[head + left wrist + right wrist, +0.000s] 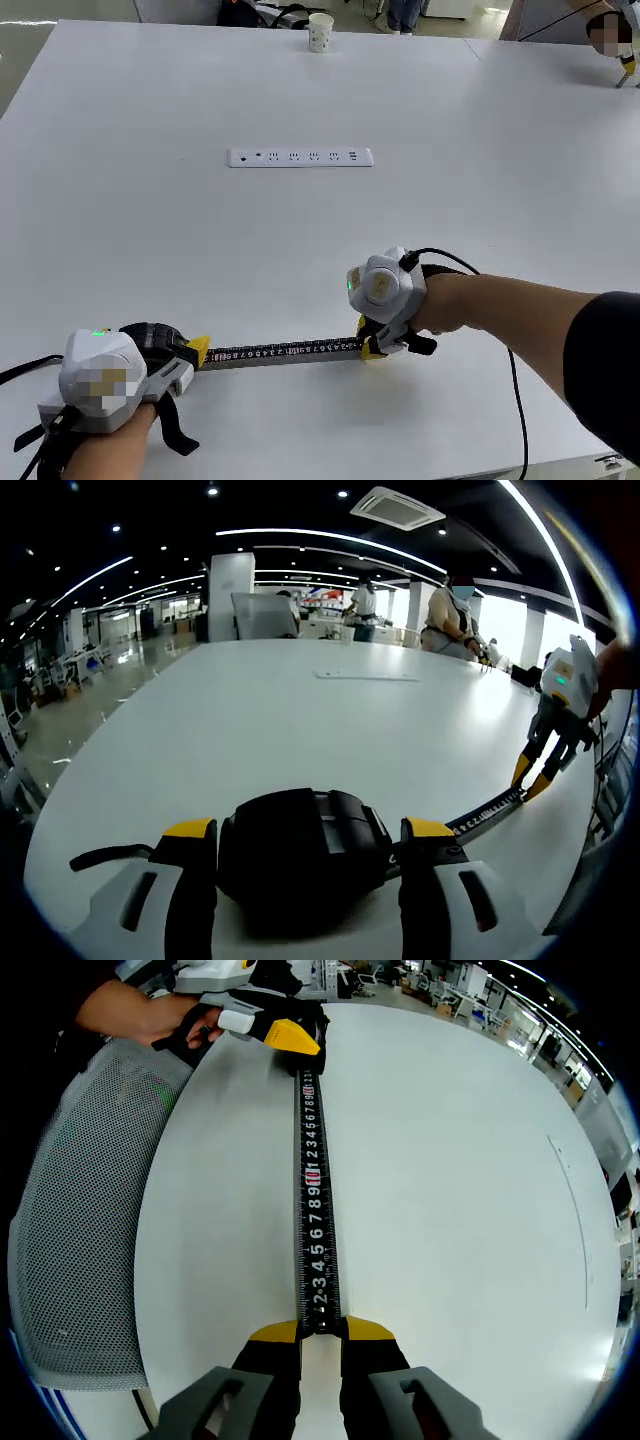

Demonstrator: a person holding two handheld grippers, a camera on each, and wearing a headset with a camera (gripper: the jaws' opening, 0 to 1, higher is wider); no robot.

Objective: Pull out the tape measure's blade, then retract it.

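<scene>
The bench (300, 230) is seen smooth and white, with a soft sheen. The tape measure's case (300, 850) is shown in matt black plastic; its blade (315, 1220) is caught dark and slightly glossy. At the far edge, a paper cup (320, 32) is spotted.

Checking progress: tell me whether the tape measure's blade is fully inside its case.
No, the blade stretches out from the case to the right gripper.

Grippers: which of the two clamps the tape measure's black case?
The left gripper, jaws either side of the case; the right gripper pinches the end of the pulled-out blade instead.
</scene>
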